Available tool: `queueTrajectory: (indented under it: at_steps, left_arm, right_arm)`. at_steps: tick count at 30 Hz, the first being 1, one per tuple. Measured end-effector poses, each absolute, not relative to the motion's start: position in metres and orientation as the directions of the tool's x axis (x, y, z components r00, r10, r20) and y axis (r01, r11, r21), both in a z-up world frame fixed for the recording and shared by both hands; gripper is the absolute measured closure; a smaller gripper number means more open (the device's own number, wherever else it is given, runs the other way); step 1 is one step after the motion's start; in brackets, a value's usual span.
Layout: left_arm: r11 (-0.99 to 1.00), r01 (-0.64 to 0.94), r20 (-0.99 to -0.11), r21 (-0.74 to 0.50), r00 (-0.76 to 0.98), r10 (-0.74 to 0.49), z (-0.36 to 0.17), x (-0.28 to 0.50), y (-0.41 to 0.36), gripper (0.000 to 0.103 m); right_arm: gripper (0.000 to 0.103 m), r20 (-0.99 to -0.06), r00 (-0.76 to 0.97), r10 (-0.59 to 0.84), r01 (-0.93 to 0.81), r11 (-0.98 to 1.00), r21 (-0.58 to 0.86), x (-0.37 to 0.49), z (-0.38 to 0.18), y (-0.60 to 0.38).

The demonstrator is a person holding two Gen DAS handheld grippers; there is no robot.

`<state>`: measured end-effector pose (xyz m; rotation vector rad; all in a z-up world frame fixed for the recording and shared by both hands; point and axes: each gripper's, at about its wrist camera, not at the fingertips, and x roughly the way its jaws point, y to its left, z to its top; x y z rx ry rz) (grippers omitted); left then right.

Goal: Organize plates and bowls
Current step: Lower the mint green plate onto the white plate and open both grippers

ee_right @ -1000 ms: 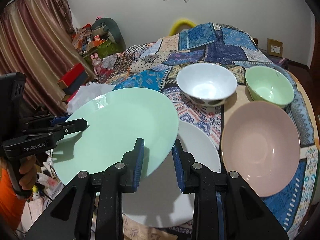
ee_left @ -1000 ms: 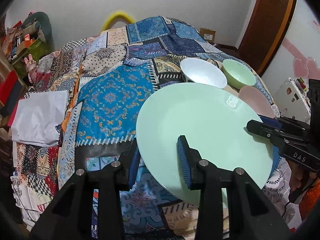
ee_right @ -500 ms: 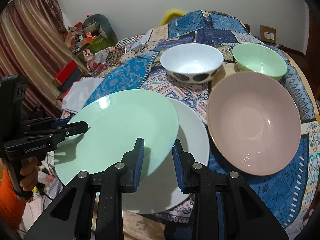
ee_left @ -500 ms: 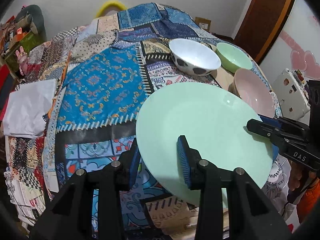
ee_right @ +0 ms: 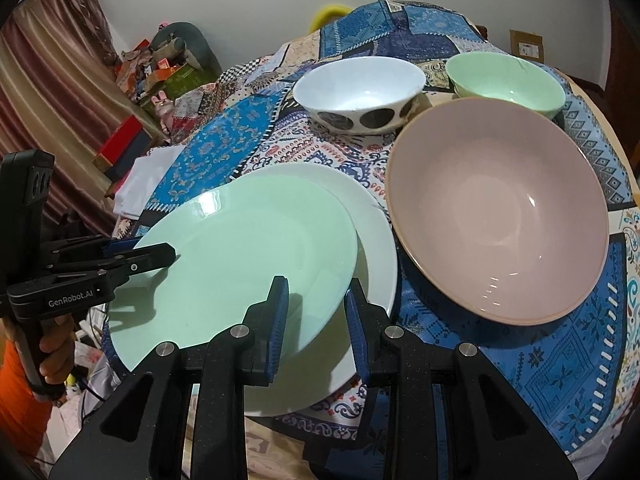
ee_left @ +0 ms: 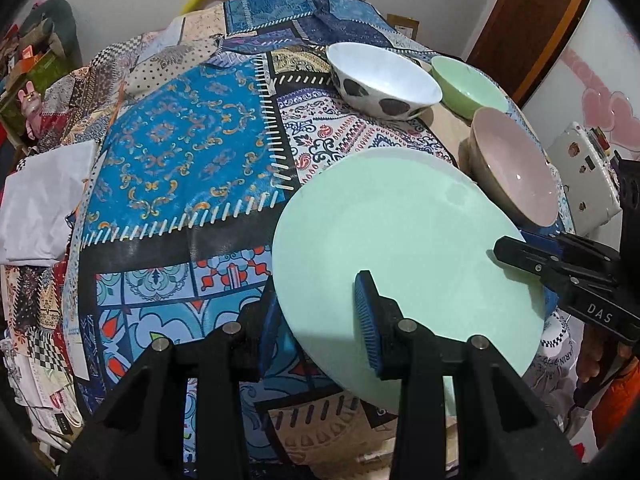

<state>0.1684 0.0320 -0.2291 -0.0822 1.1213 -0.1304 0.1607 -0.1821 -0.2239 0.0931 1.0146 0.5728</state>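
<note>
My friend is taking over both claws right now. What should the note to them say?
Left claw: shut on the near rim of the green plate.
Right claw: shut on the same plate's opposite rim.
Green plate: held by both, tilted over the white plate on the table; whether it touches yet, I can't tell.
Pink bowl, spotted white bowl and green bowl sit separately on the patterned cloth.
Done: green plate brought over the white one.
Left: probably set it down, let go, then sort the bowls.
</note>
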Motion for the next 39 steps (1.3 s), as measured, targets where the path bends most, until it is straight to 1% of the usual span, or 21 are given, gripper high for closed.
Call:
queueTrajectory:
  at_steps: [7,11,20,33,36,39]
  left_arm:
    - [0.99,0.072,-0.902,-0.125,0.407,-0.143,-0.237,0.172,0.026,0.066]
    - [0.992,0.073,-0.904,-0.101,0.41,-0.122,-0.239,0.173,0.022,0.066]
    - [0.992,0.05,-0.918,-0.12,0.375,-0.13,-0.25,0.18,0.025,0.066]
    - [0.996,0.059,-0.923,-0.066,0.376,-0.083,-0.251,0.178,0.016,0.066]
    - [0.997,0.067,-0.923,-0.044,0.38,-0.066,-0.249,0.175,0.013,0.066]
    - [0.997,0.067,-0.92,-0.05,0.386,-0.072,-0.244,0.173,0.013,0.066]
  right_arm:
    - [0.077,-0.779,0.39,0.491,-0.397,0.853,0.338,0.163,-0.227,-0.187]
    - [0.077,-0.784,0.388,0.485,-0.396,0.856,0.334,0.163,-0.23,-0.186]
    - [0.077,-0.781,0.387,0.49,-0.398,0.853,0.338,0.165,-0.232,-0.189]
    - [0.076,-0.787,0.411,0.46,-0.42,0.862,0.285,0.159,-0.227,-0.186]
    - [0.076,-0.777,0.441,0.449,-0.415,0.87,0.268,0.157,-0.222,-0.191]
    - [0.076,-0.761,0.467,0.451,-0.42,0.87,0.257,0.155,-0.212,-0.197]
